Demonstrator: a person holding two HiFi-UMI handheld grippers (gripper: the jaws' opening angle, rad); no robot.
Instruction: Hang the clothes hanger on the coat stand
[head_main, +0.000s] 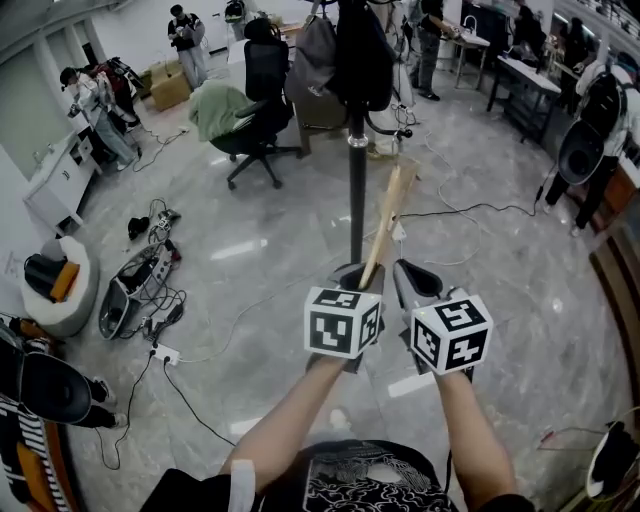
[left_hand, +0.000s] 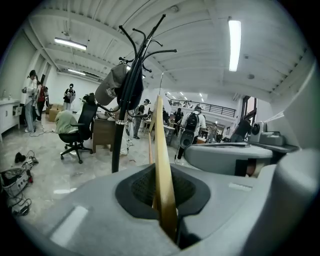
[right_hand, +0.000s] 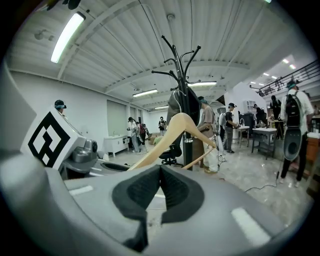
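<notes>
While the left gripper (head_main: 358, 275) carries it, the wooden clothes hanger (head_main: 388, 215) stands edge-on between that gripper's jaws. They are clamped on the tip of one arm, and the rest slants up and away toward the coat stand (head_main: 357, 190). The hanger is near the pole, apart from it, and not on any prong.

Right gripper (head_main: 415, 282): jaws pressed together, nothing between them. It sits just beside the left gripper and, as far as I can see, clear of the wood.

Stand: a black pole with dark garments (head_main: 360, 50) and a grey bag (head_main: 315, 45) bunched round the upper part. The curved prongs (left_hand: 159, 47) at the very top look bare.

Judgement: this is the approach, with the hang itself not yet begun.
- Gripped at one tip, the hanger is a long lever, so small wrist turns will probably swing its head widely. Move slowly near the stand.
- The hook (left_hand: 161, 85) is a thin wire, barely made out. I cannot tell which way it faces, so check that before committing.
- Aim for a bare top prong, well clear of the bag. Bring the hook over the prong, then lower it.
- Let go only once the prong takes the weight.
- The right gripper could steady the free arm if the hanger sways.
</notes>
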